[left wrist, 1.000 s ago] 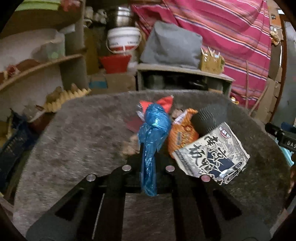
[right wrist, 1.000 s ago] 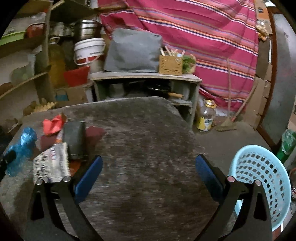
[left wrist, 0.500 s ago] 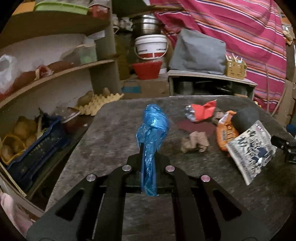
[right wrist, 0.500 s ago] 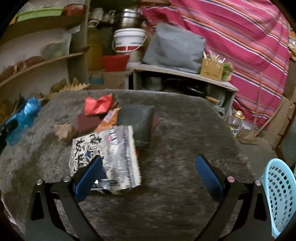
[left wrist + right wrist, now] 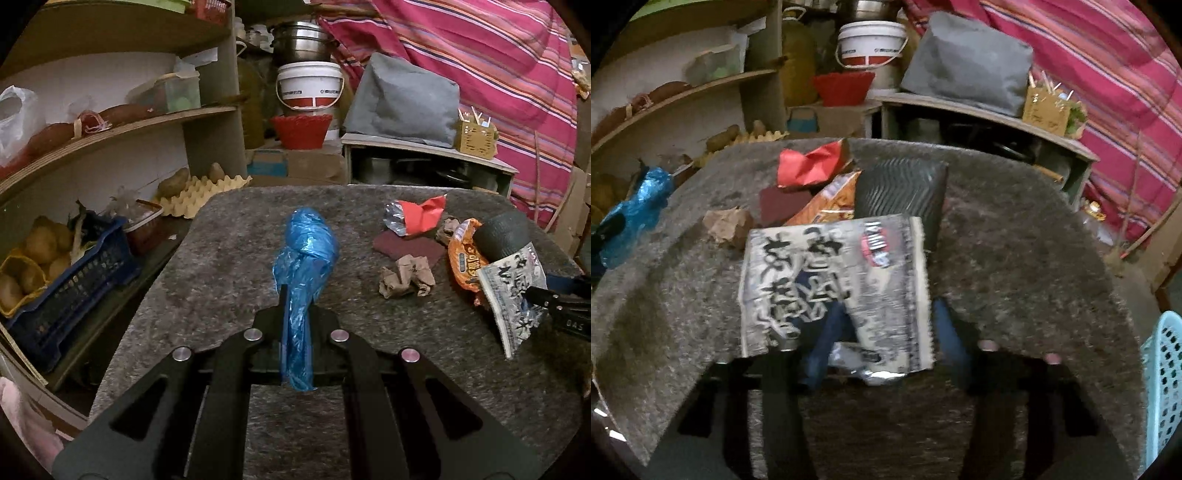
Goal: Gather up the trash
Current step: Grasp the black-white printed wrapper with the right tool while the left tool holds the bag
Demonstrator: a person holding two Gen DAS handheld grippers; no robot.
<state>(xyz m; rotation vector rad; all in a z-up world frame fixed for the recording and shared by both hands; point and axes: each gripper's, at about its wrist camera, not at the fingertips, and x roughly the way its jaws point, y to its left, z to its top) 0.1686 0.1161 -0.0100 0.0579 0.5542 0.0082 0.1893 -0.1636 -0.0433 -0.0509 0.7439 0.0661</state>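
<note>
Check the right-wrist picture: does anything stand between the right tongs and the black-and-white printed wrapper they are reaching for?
Nothing visible does. The printed wrapper lies on top of the trash pile, nearest the right tongs, whose blue fingers already flank its near edge. The black pouch and orange packet sit behind it.

White wrapper (image 5: 834,284): large black brush-style Chinese characters across its face, too blurred and warped to read; small red-and-white oval logo near the top edge, lettering not legible. Same wrapper seen in left wrist view (image 5: 511,291), characters partly visible, still unreadable.
Orange wrapper (image 5: 463,258): dark label band with yellow lettering, not legible.
Right gripper (image 5: 554,301) body: white letters "DAS".
White bucket (image 5: 309,86): red-and-white label with small print, unreadable.
</note>
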